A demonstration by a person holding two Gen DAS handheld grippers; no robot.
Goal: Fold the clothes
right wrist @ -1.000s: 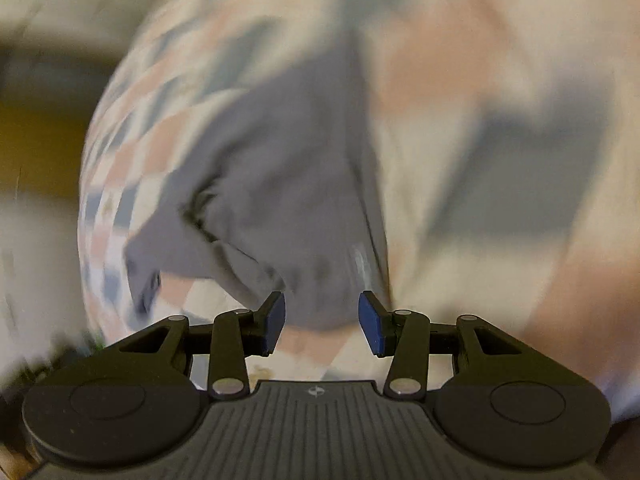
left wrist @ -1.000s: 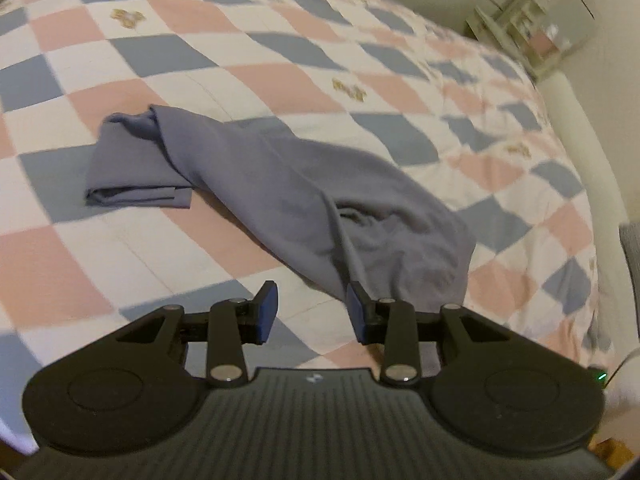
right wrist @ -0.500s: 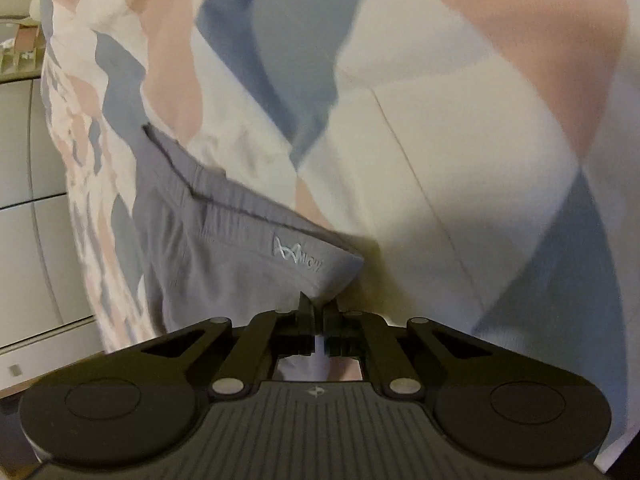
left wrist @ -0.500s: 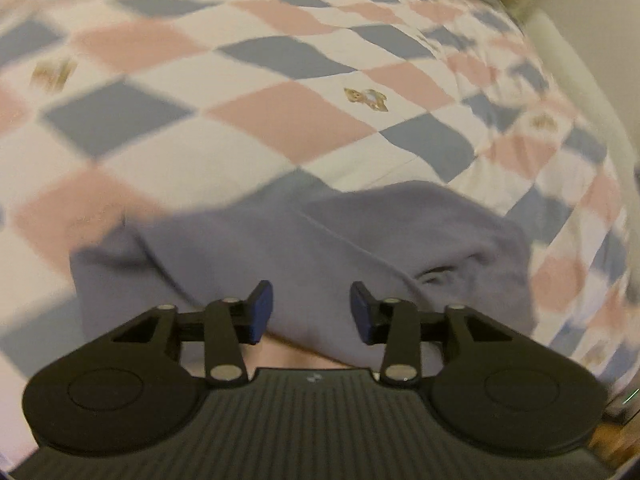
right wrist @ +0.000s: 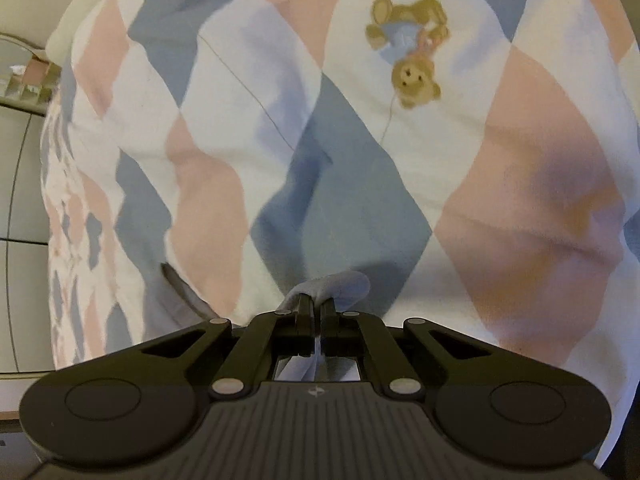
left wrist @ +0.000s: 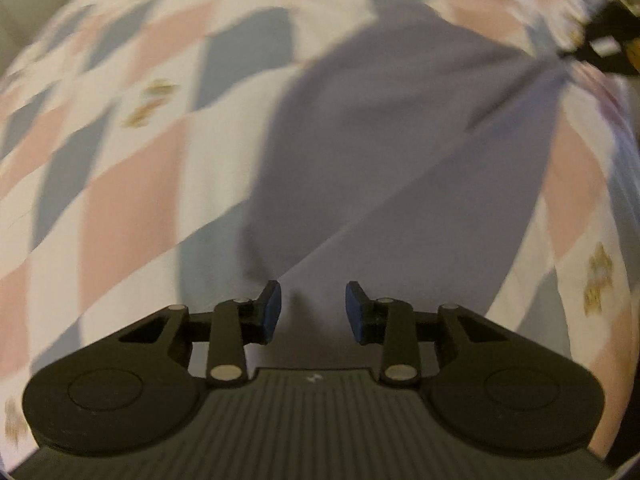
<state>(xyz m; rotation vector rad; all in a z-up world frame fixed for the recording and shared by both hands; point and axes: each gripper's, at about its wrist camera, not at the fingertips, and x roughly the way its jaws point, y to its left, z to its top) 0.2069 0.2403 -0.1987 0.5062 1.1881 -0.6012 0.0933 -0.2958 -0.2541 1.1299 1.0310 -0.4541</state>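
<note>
Checkered pink, blue and white bedding (right wrist: 400, 168) is carrying a grey garment (left wrist: 400, 152) stretching across its middle. Our right gripper (right wrist: 316, 312) is pinching a bunched edge of it, while our left gripper (left wrist: 313, 309) is hovering over its near end, fingers spread. With only one edge clamped, the cloth may bunch or slip free.

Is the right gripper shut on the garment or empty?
Shut on it. The right gripper has its jaws nearly together, with a fold of the grey garment bunched up between and past them, above the checked bedspread.
</note>
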